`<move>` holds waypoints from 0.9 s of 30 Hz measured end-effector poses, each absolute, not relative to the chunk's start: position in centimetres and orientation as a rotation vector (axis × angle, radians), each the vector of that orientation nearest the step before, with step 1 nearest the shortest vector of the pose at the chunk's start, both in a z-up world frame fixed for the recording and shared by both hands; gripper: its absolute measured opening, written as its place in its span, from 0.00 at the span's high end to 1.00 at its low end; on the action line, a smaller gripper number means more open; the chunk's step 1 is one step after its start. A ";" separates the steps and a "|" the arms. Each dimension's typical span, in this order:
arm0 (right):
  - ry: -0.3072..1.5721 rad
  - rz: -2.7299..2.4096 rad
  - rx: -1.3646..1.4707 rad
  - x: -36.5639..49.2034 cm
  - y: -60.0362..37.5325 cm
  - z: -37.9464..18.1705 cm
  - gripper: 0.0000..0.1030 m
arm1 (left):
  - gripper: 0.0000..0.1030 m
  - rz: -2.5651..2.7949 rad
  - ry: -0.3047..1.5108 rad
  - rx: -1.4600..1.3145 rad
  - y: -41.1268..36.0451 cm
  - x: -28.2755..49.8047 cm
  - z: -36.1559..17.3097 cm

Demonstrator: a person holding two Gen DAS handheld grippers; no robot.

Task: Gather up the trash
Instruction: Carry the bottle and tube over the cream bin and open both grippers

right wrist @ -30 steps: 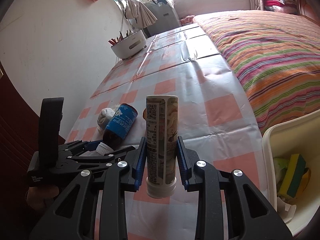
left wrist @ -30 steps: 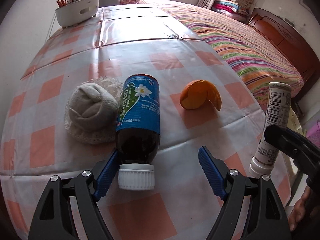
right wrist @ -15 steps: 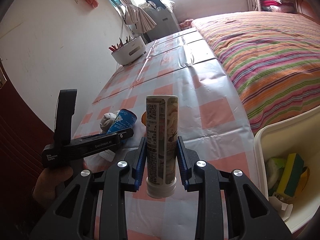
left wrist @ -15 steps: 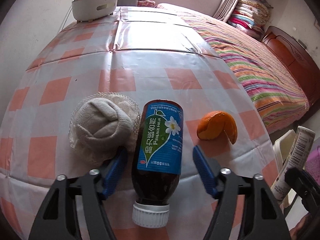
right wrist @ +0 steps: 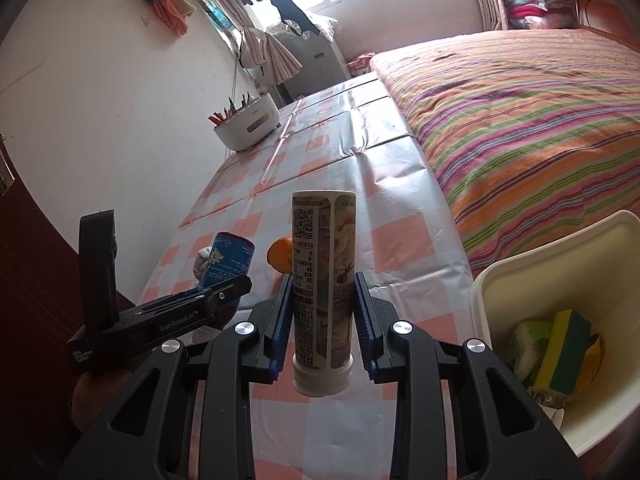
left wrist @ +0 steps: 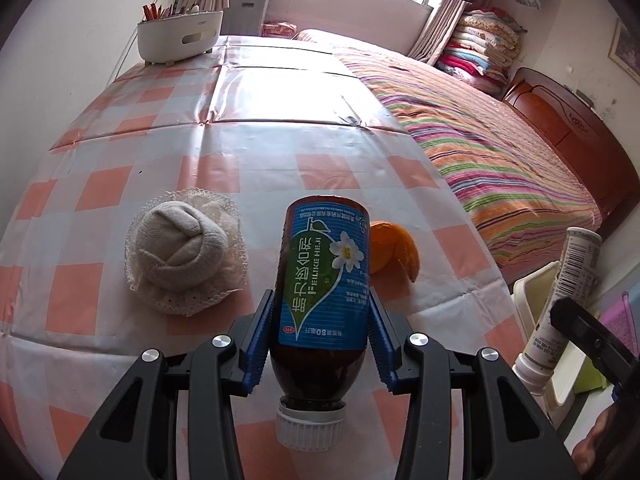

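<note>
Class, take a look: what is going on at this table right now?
A person is clearing trash with a gripper in each hand. The left gripper has just been closing its jaws, which now grip a brown bottle. The right gripper holds a white tube beside a bin that already holds sponges. An orange peel and a rolled cloth lie on the table.

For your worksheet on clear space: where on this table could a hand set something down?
The cloth lies bare between the white caddy and the hat. The near end is crowded: hat, brown bottle, orange peel.
</note>
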State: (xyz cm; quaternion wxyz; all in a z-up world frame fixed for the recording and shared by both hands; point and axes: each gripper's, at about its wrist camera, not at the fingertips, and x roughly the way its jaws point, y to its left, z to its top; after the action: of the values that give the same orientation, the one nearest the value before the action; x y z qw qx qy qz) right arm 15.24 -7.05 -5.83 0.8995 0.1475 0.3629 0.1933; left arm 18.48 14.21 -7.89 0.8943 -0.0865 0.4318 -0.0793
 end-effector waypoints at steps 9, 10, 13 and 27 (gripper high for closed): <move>0.695 0.338 0.344 14.6 -10.7 -4.6 0.73 | 0.59 -0.265 0.830 -0.166 10.4 16.4 -5.9; 0.690 0.328 0.349 14.6 -11.1 -4.6 0.73 | 0.59 -0.276 0.827 -0.165 10.1 16.2 -5.8; 0.669 0.281 0.359 14.5 -13.1 -4.3 0.73 | 0.59 -0.314 0.822 -0.151 8.5 16.1 -5.5; 0.600 0.029 0.353 12.9 -20.3 -4.2 0.70 | 0.59 -0.469 0.788 -0.111 1.9 14.8 -3.6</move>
State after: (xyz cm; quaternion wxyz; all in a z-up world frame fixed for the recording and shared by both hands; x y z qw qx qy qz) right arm 12.88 -20.33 -4.16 0.9399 0.1731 0.2940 0.0144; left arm 14.85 1.89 -3.61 0.8953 -0.0534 0.3800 -0.2263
